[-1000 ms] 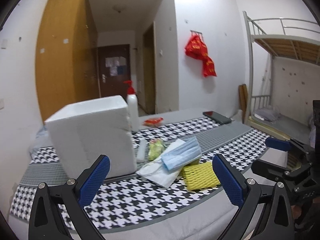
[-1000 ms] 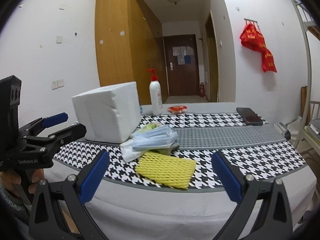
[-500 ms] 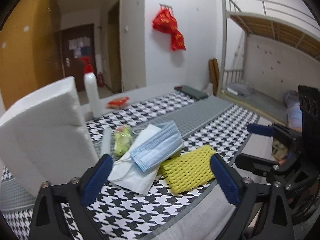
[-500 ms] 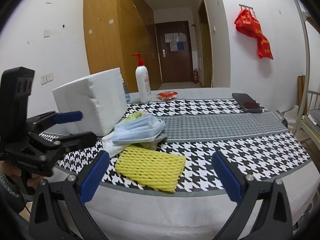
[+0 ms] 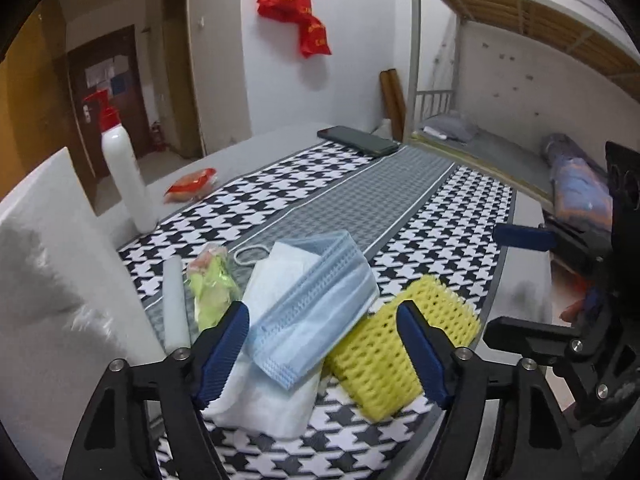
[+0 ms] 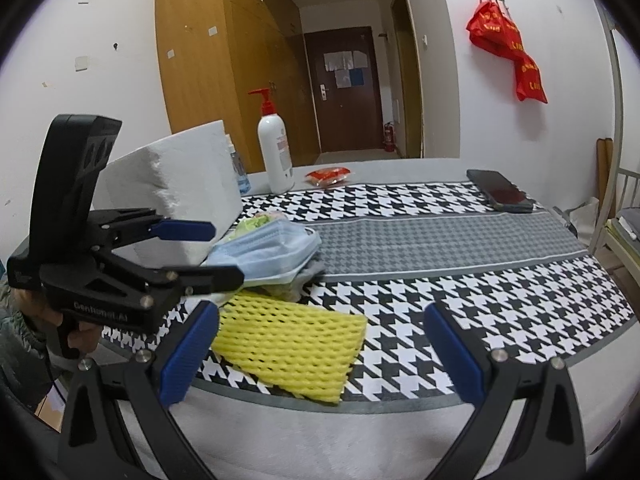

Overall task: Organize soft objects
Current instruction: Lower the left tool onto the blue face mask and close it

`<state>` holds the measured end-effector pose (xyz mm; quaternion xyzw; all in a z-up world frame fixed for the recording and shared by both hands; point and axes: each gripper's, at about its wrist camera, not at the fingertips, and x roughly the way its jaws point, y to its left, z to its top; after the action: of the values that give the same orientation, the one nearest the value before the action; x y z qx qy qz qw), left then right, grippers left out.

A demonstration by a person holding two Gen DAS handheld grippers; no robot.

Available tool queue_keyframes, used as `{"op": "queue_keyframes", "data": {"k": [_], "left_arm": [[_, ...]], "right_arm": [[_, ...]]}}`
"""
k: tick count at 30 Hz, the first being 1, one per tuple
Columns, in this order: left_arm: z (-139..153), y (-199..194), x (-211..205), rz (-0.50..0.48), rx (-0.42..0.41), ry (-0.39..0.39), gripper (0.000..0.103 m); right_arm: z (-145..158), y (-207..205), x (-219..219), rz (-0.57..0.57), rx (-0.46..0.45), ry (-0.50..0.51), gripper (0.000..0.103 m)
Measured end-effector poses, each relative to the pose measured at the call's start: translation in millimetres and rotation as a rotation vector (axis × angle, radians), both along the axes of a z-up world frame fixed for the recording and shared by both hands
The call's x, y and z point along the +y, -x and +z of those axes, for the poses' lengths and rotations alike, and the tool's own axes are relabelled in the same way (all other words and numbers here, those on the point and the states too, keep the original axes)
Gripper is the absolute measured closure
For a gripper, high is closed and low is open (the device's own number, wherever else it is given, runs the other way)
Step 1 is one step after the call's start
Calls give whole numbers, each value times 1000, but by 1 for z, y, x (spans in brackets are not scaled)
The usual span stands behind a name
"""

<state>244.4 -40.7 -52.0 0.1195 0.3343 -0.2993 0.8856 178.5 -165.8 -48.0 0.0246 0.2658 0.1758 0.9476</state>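
A blue face mask point(image 5: 316, 312) lies on a white cloth point(image 5: 264, 392) on the houndstooth table cover. A yellow foam net point(image 5: 392, 356) lies just right of it, and it also shows in the right wrist view point(image 6: 292, 348). A green-yellow soft item point(image 5: 210, 284) and a white foam tube point(image 5: 174, 304) lie at the left of the pile. My left gripper point(image 5: 324, 352) is open, its fingers either side of the mask; it shows in the right wrist view point(image 6: 200, 250) beside the mask point(image 6: 268, 250). My right gripper point(image 6: 320, 352) is open and empty, just before the yellow net.
A white foam block point(image 6: 180, 184) stands left of the pile. Behind it are a white pump bottle with red top point(image 6: 274, 152), a red snack packet point(image 6: 330, 176) and a black phone point(image 6: 500, 196). A bunk bed point(image 5: 500, 80) stands right of the table.
My left gripper has moved forward and down to the pile, now straddling the blue mask. My right gripper has edged closer to the yellow net.
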Motion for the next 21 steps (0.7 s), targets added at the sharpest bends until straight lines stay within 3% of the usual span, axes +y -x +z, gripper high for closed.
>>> {"op": "queue_keyframes", "data": {"k": [5,9,12,14,18,21], "left_arm": [[-14,-14,5,-8,54,2,39],[-20,-7,2,-43,25,-27,41],[-24,-3,1,-69,33,-21,53],[-26,-2,1,-75,34,-24,55],[-29,1,-1,-95,36,-22,77],[-29,-2,3,-93,51,5,84]], "right_arm": [[0,-2,-1,-15,3,12,0],[-2,-6,-1,-18,16,20,0],[-3,-9,-1,-13,24,20,0],[-4,-11,0,-13,29,23,0],[-6,-14,0,-10,40,23,0],[-8,-15,0,3,49,13,0]]}}
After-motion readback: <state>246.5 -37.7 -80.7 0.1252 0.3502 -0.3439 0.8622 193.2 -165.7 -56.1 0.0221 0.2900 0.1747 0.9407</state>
